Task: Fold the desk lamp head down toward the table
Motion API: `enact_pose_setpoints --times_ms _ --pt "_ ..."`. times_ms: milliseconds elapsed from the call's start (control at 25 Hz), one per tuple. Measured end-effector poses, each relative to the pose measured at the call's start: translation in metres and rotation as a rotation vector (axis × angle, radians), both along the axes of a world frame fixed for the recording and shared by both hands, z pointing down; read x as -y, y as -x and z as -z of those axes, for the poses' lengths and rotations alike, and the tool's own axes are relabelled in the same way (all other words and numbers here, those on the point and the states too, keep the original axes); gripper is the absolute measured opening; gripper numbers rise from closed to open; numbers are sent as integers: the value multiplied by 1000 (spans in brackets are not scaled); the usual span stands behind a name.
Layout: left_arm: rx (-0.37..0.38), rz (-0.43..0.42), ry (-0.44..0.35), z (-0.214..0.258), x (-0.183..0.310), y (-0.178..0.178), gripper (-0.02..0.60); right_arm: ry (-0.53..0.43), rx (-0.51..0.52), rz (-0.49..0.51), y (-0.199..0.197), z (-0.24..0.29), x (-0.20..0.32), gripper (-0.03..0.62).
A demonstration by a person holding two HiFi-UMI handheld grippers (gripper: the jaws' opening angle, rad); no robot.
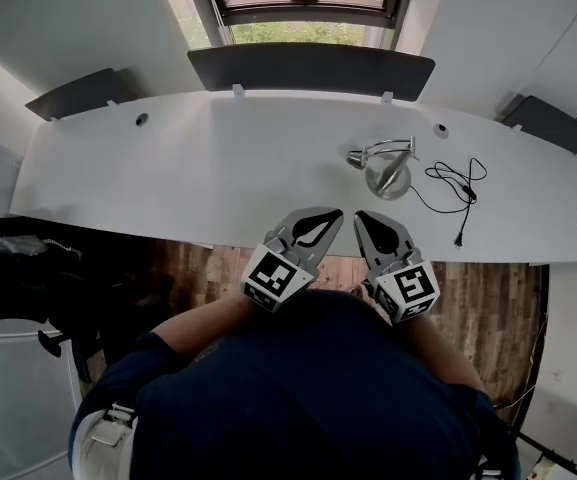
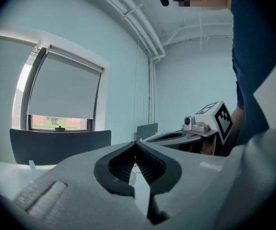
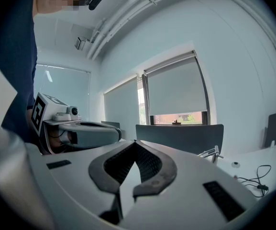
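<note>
Chrome desk lamp [image 1: 388, 171] on white table [image 1: 188, 168], ahead and slightly right of right gripper [image 1: 365, 220], well apart; cord [image 1: 455, 183] further right. Left gripper [image 1: 330, 215] just beside right one.
Left gripper view: jaws pressed together, nothing btwn.
Right gripper view: jaws together, empty; lamp ahead-right.
Risk: shoving lamp head w/ closed jaws may slide base or tip lamp.

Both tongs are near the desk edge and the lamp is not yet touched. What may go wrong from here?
1. The right tongs and left tongs are shut and empty; reaching like this may push the lamp instead of gripping it.
2. The lamp's base looks small; pressing the head down unsupported might tip or slide it.
3. The loose cord lies right of the base; the right tongs might snag it.
</note>
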State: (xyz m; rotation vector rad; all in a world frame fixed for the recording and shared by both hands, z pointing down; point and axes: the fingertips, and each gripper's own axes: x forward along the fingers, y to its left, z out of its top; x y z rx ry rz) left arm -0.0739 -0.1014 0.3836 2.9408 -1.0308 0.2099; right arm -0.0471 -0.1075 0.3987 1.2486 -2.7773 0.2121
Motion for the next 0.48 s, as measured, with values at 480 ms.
enact_pose_setpoints --times_ms 480 --pt "-20 -12 16 1 -2 4 6 5 0 -3 8 0 0 9"
